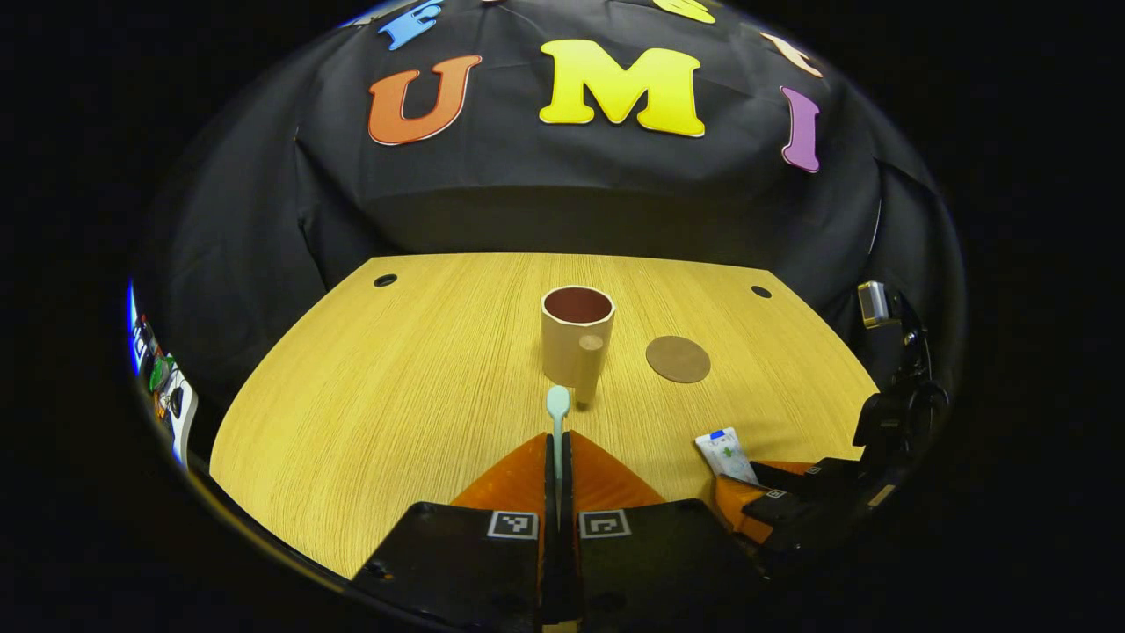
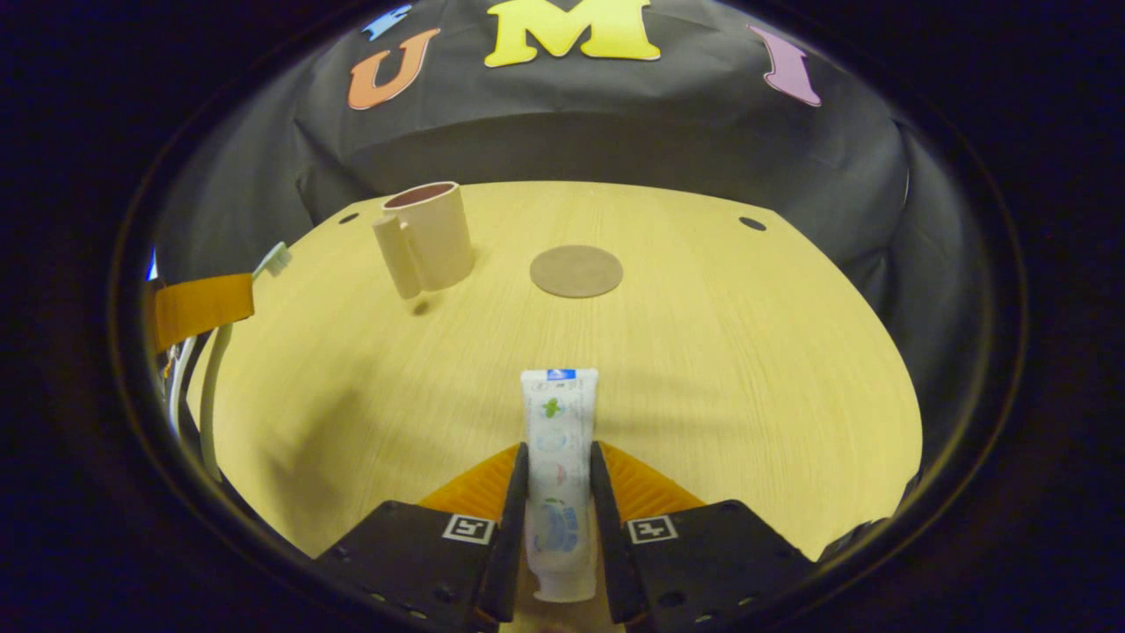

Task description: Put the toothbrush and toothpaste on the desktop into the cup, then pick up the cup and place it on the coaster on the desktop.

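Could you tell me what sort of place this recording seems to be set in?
Likely a staged recording booth: a bare wooden desktop backed by black cloth, with only a cup, coaster and held toothpaste as props.

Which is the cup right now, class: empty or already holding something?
Empty. The left gripper view looks into the upright cup and shows only its bare inside.

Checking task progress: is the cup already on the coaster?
No: in the right gripper view the cup stands on the bare desktop, apart from the coaster beside it.
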Motion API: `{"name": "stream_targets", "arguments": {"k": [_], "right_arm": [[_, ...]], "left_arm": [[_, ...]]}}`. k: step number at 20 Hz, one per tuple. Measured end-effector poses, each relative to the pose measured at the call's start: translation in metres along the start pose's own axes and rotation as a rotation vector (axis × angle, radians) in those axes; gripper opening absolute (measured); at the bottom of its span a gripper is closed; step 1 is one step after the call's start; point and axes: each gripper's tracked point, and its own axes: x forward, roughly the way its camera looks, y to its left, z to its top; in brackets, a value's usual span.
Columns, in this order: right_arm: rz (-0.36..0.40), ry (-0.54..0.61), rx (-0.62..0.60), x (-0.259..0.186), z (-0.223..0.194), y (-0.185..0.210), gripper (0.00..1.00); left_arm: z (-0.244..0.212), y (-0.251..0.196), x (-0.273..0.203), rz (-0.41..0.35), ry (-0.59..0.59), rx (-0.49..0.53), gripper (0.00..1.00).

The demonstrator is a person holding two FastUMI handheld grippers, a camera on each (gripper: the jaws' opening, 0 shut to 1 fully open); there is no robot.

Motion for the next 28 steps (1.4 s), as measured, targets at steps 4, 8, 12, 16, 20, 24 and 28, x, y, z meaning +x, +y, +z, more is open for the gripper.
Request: {"name": "stream_targets", "arguments": {"k": [4,8,12,16,20,24,28], "right_arm": [[0.015,0.005,0.010,-0.005,0.004,0.002,0.22],[0.039,-0.039,0.045,-0.025,0.027,0.000,0.11],[0.051,-0.112,0.037,-0.056,0.055,-0.008,0.11],[0.043,-0.168,0.025,-0.086,0.079,-0.023,0.11],[0.030,-0.200,0.034,-0.102,0.096,-0.036,0.11],[0.021,-0.206,0.036,-0.104,0.100,-0.043,0.11],[0.040,-0.184,0.079,-0.093,0.091,-0.041,0.11]], "left_arm": [[0.012,0.002,-0.003,-0.001,-0.024,-0.013,0.03],[0.043,0.007,-0.003,0.003,-0.091,-0.032,0.03],[0.090,0.014,0.001,-0.005,-0.209,-0.065,0.03],[0.138,0.014,0.017,-0.024,-0.316,-0.067,0.03],[0.182,0.006,0.045,-0.063,-0.425,-0.061,0.03],[0.226,-0.001,0.073,-0.107,-0.539,-0.097,0.03],[0.247,-0.007,0.099,-0.145,-0.598,-0.078,0.03]]}}
